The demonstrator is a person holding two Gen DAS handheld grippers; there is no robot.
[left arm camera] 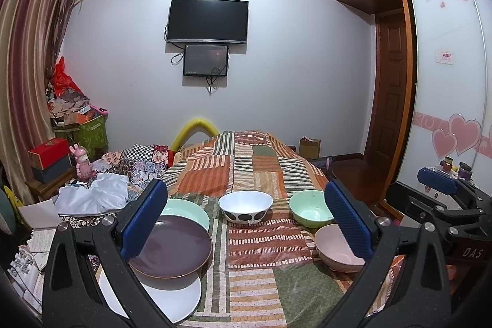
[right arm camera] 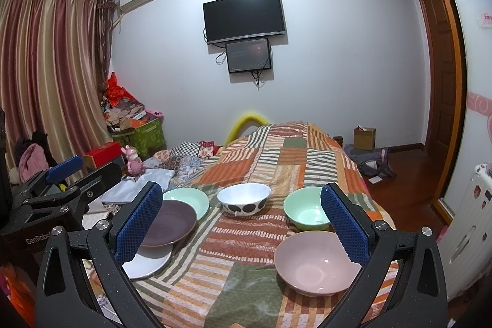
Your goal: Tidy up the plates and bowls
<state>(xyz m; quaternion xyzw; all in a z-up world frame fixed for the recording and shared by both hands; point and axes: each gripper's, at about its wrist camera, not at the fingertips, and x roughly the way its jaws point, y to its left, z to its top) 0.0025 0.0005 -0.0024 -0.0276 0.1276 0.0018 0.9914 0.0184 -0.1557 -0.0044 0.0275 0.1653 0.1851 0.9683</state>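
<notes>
On a patchwork bedspread [left arm camera: 252, 282] lie a purple plate [left arm camera: 175, 248], overlapping a white plate [left arm camera: 172, 300] and a mint plate [left arm camera: 187, 211] at the left. A white bowl with black dots [left arm camera: 245, 206] stands in the middle. A mint bowl [left arm camera: 309, 212] and a pink bowl [left arm camera: 335, 251] stand at the right. My left gripper [left arm camera: 246, 223] is open and empty above them. My right gripper [right arm camera: 243, 226] is open and empty, with the pink bowl [right arm camera: 316, 263] by its right finger. The same plates [right arm camera: 169, 222] and dotted bowl [right arm camera: 244, 199] show there.
Folded clothes and papers [left arm camera: 95, 195] lie left of the bed, with boxes and a pink toy [left arm camera: 83, 163] behind. A wardrobe with sliding doors [left arm camera: 446, 82] and a wooden floor [left arm camera: 356, 174] are at the right. A TV [left arm camera: 207, 20] hangs on the far wall.
</notes>
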